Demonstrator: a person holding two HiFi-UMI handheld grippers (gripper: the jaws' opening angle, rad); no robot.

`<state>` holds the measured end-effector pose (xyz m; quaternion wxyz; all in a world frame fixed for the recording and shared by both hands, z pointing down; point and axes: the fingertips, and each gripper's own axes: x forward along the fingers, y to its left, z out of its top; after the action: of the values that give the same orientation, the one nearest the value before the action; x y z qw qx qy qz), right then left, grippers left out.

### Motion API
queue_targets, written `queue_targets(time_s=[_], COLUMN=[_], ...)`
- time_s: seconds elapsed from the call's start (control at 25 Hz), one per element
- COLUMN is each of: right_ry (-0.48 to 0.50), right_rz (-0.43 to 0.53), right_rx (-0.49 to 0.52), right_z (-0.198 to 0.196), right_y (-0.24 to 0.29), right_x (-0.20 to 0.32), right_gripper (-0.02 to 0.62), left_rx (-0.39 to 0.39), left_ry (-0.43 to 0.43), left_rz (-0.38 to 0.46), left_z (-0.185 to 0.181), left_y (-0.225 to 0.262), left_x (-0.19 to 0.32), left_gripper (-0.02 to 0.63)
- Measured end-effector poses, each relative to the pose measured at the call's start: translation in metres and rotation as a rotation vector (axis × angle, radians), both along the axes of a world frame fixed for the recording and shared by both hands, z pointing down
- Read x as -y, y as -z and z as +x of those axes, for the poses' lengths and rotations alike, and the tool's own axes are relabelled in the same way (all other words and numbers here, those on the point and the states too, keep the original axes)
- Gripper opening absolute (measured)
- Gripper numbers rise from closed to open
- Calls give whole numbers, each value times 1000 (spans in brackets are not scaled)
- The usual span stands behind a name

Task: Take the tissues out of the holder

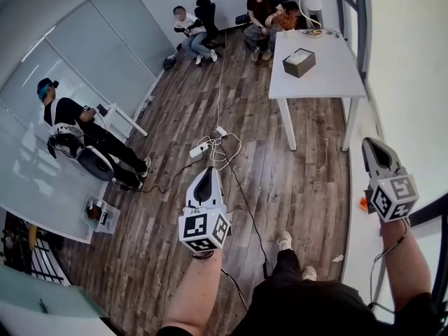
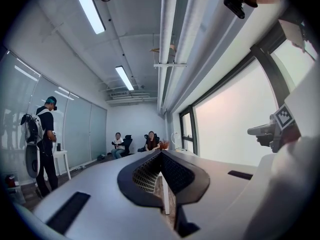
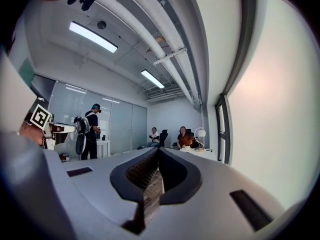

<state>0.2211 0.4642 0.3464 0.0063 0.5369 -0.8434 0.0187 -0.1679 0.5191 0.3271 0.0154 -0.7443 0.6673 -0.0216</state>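
Dark tissue holder (image 1: 299, 62) sitting on white bench (image 1: 329, 75), well ahead of both tools: ahead-left of right tool (image 1: 374, 149), ahead-right of left tool (image 1: 206, 177). Right tool lying nearer. I'm seeing both tools closed, holding nothing.

- A white table (image 1: 329, 75) stands on the wood floor (image 1: 308, 180), next to the window wall.
- On the table: the tissue holder (image 1: 299, 62) near the middle, and a white lamp (image 1: 310, 5) at the far end.
- On the floor: a power strip (image 1: 199, 149) among tangled cables (image 1: 222, 149), a small orange thing (image 1: 364, 204) by the wall, and a white scrap (image 1: 338, 257) nearby.
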Motion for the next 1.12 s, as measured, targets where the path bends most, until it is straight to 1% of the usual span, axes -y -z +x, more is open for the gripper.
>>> queue_targets(time_s=[0.32, 0.44, 0.68, 0.8, 0.96, 1.12], right_ry=[-31, -39, -54, -73, -96, -115], right_rz=[-15, -23, -5, -5, 1, -10], right_rx=[-27, -36, -64, -68, -76, -81], right_z=[-12, -27, -62, -77, -94, -101], right_y=[-8, -9, 6, 10, 9, 3], right_x=[69, 98, 157, 185, 216, 239], right_gripper=[6, 5, 5, 6, 6, 5], left_rx=[-7, 1, 19, 11, 3, -17], left_ry=[-33, -46, -75, -90, -112, -122], left_rz=[-15, 0, 28, 32, 32, 11], left_z=[-17, -29, -64, -82, -99, -105], left_y=[-15, -10, 8, 11, 3, -11], left_x=[90, 127, 199, 233, 273, 307], left_gripper=[5, 5, 5, 5, 5, 5])
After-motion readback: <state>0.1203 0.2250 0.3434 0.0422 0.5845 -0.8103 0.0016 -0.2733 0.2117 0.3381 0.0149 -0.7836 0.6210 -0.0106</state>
